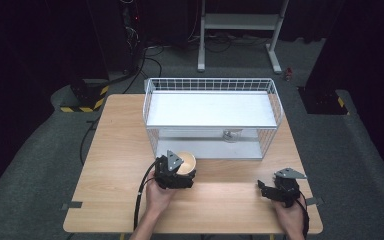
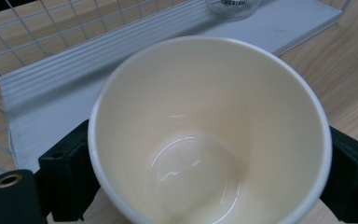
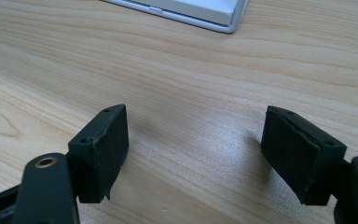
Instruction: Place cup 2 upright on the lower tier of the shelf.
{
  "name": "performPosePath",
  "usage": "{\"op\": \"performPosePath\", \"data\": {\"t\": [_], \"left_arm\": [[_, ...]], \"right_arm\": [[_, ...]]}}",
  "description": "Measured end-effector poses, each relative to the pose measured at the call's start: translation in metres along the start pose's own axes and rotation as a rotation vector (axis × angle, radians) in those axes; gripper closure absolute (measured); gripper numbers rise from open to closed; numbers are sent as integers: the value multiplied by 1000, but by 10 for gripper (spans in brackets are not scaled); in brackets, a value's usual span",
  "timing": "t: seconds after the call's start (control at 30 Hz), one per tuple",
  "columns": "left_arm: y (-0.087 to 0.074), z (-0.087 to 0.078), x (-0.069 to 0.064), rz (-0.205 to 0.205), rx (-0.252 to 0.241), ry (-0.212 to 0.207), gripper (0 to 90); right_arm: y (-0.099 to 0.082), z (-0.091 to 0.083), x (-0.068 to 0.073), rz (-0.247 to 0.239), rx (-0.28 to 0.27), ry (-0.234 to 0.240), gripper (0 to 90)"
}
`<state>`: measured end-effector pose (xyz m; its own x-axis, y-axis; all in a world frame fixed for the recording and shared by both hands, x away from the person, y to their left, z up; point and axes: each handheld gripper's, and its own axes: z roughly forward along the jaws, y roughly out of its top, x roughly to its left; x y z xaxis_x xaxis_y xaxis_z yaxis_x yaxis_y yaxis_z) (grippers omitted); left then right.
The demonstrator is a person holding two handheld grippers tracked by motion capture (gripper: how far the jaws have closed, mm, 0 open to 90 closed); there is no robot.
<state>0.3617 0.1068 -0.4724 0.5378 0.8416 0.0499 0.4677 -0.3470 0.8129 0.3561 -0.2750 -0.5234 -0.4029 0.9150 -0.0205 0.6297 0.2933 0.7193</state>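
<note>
A cream-coloured cup [image 1: 187, 160] stands upright on the wooden table [image 1: 115, 150], just in front of the white wire rack [image 1: 276, 102]. My left gripper [image 1: 184, 168] is shut on it. In the left gripper view the empty cup [image 2: 209, 126] sits between the two black jaws, which press on its left and right sides. My right gripper [image 1: 264, 188] rests low over the table near the front right corner. Its pads [image 3: 103, 149] stand wide apart over bare wood, and that gripper [image 3: 196, 154] is open with nothing between the jaws.
The rack has an upper white shelf [image 1: 210, 107] and a lower shelf [image 2: 51, 93] at table level. A clear glass [image 1: 231, 135] stands on the lower shelf, its base [image 2: 233, 5] just beyond the cup. A metal stand [image 1: 237, 22] stands on the floor beyond the table.
</note>
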Motion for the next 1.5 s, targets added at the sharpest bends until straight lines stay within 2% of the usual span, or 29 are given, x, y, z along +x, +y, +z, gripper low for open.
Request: {"op": "performPosePath", "data": {"t": [0.2, 0.3, 0.5, 0.6, 0.7, 1.0, 1.07, 1.13, 1.3, 1.5], "left_arm": [[8, 3, 6, -7, 4, 9, 96], [12, 6, 9, -25, 5, 9, 96], [19, 13, 13, -15, 16, 25, 97], [20, 18, 15, -31, 15, 25, 97], [22, 22, 16, -29, 29, 40, 97], [30, 31, 20, -37, 27, 41, 97], [30, 34, 22, -56, 24, 37, 97], [30, 35, 22, -59, 20, 41, 97], [34, 39, 22, -46, 28, 49, 97], [35, 43, 25, -75, 19, 41, 96]], "right_arm": [[0, 0, 0, 0, -1, 0, 232], [0, 0, 0, 0, -1, -1, 232], [0, 0, 0, 0, -1, -1, 232], [0, 0, 0, -1, -1, -1, 232], [0, 0, 0, -1, -1, -1, 232], [0, 0, 0, 2, -1, 0, 232], [0, 0, 0, 2, -1, 0, 232], [0, 0, 0, 5, 0, -1, 232], [0, 0, 0, 2, -1, 0, 232], [0, 0, 0, 1, -1, -1, 232]]}}
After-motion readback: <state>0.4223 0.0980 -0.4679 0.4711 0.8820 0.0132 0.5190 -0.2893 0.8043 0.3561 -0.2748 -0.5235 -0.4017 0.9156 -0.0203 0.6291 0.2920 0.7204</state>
